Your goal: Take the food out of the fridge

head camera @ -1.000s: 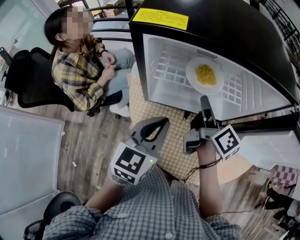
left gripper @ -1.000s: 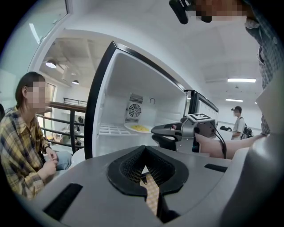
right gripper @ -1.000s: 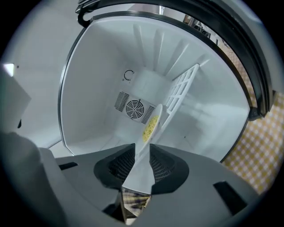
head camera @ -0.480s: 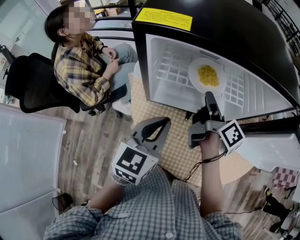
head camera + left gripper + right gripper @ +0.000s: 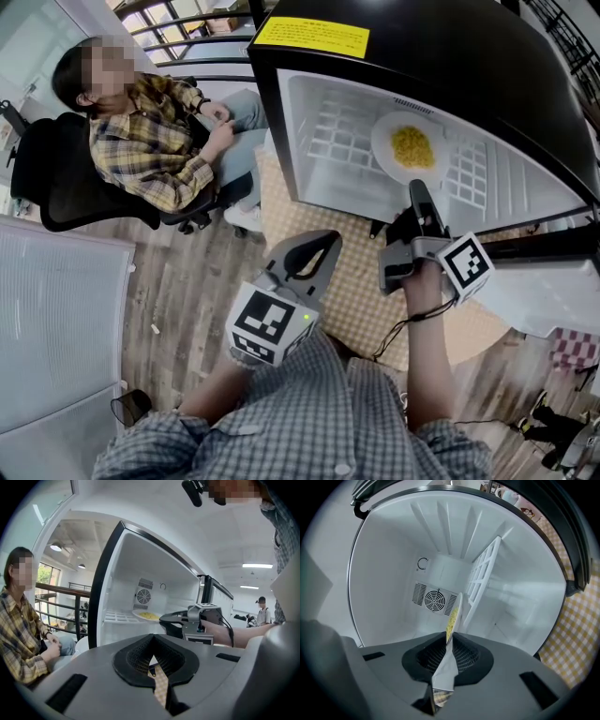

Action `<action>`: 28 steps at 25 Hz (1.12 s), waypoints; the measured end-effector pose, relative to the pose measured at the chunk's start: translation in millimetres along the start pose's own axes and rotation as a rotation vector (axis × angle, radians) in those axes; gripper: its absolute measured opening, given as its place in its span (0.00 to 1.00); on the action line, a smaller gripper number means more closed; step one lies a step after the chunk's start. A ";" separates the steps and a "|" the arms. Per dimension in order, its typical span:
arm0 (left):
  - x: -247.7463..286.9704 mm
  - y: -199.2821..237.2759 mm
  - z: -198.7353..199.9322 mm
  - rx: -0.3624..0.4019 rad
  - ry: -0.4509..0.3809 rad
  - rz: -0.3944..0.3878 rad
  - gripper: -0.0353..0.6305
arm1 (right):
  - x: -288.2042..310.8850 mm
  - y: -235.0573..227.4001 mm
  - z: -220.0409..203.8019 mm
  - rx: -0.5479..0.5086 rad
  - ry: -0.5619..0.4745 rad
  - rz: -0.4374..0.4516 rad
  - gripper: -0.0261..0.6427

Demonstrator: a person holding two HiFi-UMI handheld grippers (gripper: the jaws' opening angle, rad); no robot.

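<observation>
A white plate (image 5: 383, 141) of yellow food (image 5: 411, 147) lies on the wire shelf (image 5: 339, 134) inside the open black fridge (image 5: 450, 56). My right gripper (image 5: 418, 188) reaches into the doorway, rolled on its side. Its jaws are nearly together on the plate's near rim. In the right gripper view the plate (image 5: 458, 609) shows edge-on and runs into the notch of the right gripper (image 5: 449, 641). My left gripper (image 5: 330, 241) hangs shut and empty in front of the fridge, left of the right one. The left gripper view shows the left gripper (image 5: 152, 657), the plate (image 5: 147, 616) and the right gripper (image 5: 165, 619).
A person in a plaid shirt (image 5: 150, 141) sits on a black chair (image 5: 47, 178) left of the fridge. A checked mat (image 5: 349, 305) lies on the wooden floor below the fridge. The white fridge door (image 5: 544, 295) swings out at the right.
My right gripper has edged a little further in towards the plate's rim and rolled slightly. The left gripper has stayed put. The seated person has shifted in view.
</observation>
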State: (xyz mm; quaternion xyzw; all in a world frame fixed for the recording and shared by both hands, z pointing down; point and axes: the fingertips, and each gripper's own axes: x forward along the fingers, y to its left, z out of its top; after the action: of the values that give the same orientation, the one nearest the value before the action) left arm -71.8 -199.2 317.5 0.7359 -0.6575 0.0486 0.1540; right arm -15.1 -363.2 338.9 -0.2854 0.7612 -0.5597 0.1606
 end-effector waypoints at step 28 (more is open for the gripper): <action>92.3 7.6 18.8 -0.860 -0.139 -0.271 0.25 | -29.3 10.1 -4.2 -0.002 0.070 0.106 0.08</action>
State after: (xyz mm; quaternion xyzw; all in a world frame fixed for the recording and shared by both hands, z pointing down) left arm -69.7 -293.3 326.3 0.6861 -0.5245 -0.2987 0.4061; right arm 2.9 -339.9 328.5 -0.2250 0.7808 -0.5596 0.1629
